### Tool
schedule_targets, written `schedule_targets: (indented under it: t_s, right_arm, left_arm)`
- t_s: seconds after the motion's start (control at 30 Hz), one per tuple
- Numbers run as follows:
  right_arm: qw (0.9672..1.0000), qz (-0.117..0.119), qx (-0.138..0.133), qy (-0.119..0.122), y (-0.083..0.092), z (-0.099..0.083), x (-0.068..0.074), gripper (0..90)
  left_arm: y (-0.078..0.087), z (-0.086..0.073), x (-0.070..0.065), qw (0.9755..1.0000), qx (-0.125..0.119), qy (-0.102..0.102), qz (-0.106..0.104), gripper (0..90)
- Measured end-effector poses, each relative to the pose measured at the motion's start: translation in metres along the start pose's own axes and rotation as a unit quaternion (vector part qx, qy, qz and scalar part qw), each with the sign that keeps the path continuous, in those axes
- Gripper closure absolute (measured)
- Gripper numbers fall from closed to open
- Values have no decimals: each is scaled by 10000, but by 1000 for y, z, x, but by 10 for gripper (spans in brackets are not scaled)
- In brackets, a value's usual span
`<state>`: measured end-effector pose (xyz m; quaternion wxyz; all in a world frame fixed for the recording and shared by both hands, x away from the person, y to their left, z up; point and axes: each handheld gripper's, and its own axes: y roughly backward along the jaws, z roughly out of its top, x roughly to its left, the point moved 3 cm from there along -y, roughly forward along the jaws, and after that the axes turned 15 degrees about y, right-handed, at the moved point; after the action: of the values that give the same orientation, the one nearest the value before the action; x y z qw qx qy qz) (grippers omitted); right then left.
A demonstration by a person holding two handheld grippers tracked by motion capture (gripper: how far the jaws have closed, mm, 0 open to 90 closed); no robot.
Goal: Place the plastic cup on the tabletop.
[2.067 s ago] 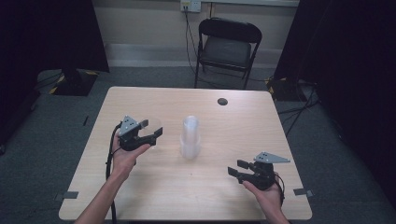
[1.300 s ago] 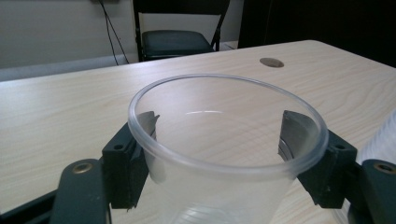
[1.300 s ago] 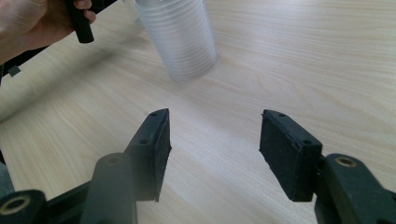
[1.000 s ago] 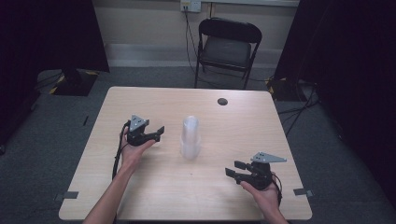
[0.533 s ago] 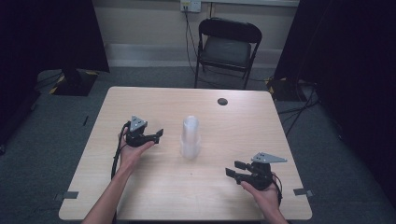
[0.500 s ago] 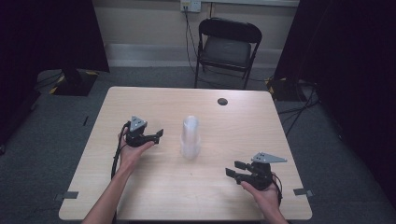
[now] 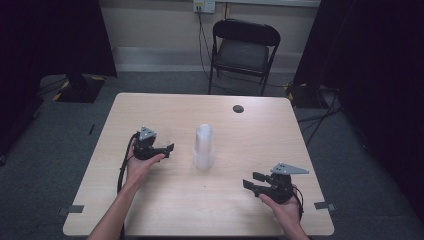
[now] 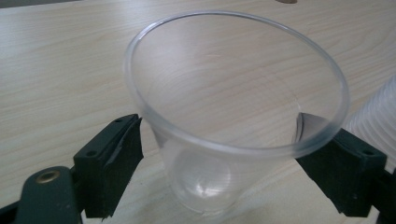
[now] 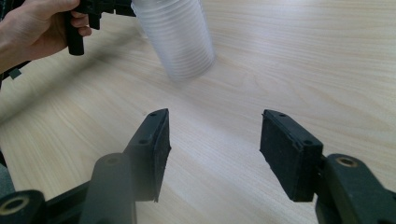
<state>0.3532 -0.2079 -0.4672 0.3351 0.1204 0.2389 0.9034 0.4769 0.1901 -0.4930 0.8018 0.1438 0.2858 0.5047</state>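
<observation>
A single clear plastic cup (image 8: 233, 121) stands upright on the wooden table (image 7: 165, 200), between the jaws of my left gripper (image 8: 219, 154). Those jaws have just been opening, and the left pad (image 8: 116, 163) stands a little off the cup wall. In the high view my left gripper (image 7: 167, 149) sits left of a stack of clear cups (image 7: 204, 147), which stands at the table's middle. My right gripper (image 7: 250, 180) rests near the front right, open and empty. In the right gripper view its pads (image 9: 154, 149) stand wide apart, facing the stack (image 9: 175, 35).
A small dark disc (image 7: 238, 108) lies near the table's far edge. A black folding chair (image 7: 243, 50) stands behind the table. Bare wood lies between the stack and my right gripper. The other hand (image 9: 37, 23) holds its gripper beside the stack.
Since the earliest frame my left hand has shifted slightly forward and toward the stack, then stayed put. My right hand has kept still.
</observation>
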Motion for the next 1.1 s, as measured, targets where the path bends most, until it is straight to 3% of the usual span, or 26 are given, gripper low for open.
schedule_targets:
  t_s: [0.13, 0.2, 0.53, 0.63, 0.97, 1.03, 1.1]
  right_arm:
    - [10000, 7, -13, -26, 0, 0, 0, 428]
    - [10000, 10, 7, -16, 0, 0, -1, 428]
    - [10000, -52, -17, -58, 1, 0, -2, 423]
    - [9999, -107, -11, -80, 1, -1, -5, 416]
    - [9997, -206, 25, -100, 0, -3, -10, 391]
    - [9997, -232, 29, -102, 1, -3, -11, 390]
    - [9996, -241, 33, -126, 1, -3, -12, 389]
  left_arm:
    - [4, 0, 3, 9999, 60, -87, 57, 161]
    - [7, -2, 5, 9999, 155, 3, -41, 158]
    - [21, -6, 8, 9999, 123, -46, 49, 158]
    - [30, -5, 11, 9999, 55, 62, 67, 172]
    - [45, -8, 6, 9997, 197, 170, -35, 181]
    - [51, -9, 4, 9991, 231, 347, -27, 182]
    - [57, -10, 1, 9993, 224, 288, -96, 182]
